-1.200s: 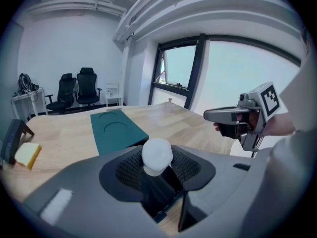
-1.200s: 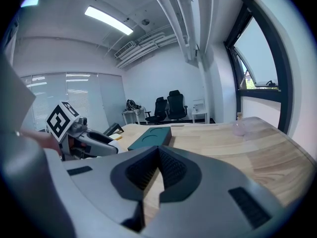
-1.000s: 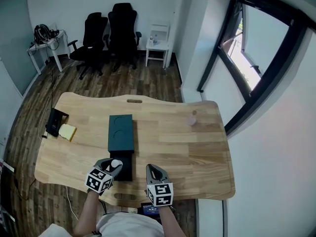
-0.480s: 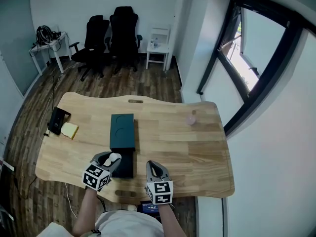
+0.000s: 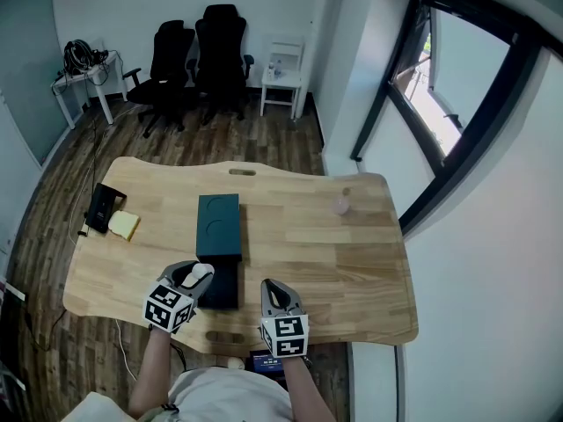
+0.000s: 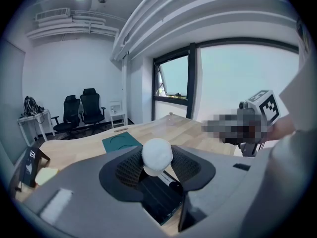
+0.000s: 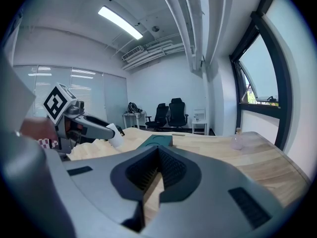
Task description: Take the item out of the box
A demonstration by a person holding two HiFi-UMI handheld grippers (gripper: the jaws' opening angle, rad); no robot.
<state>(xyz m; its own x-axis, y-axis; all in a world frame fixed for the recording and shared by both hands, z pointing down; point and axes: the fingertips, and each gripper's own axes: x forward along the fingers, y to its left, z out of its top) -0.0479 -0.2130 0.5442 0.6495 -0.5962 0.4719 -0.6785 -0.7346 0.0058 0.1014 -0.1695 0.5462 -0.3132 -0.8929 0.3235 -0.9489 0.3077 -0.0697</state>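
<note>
A small white rounded item sits between the pads of my left gripper, which is shut on it. In the head view that gripper holds the item just above the left edge of the open black box near the table's front. The box's dark green lid lies flat just behind it. My right gripper hovers to the right of the box, shut and empty; its pads meet in the right gripper view, where the left gripper and the item show at left.
On the wooden table a small clear bottle stands at the far right. A yellow pad and a black stand lie at the left edge. Black office chairs and white side tables stand beyond.
My left gripper has drifted slightly left with the white item still held. The right gripper has barely moved.
</note>
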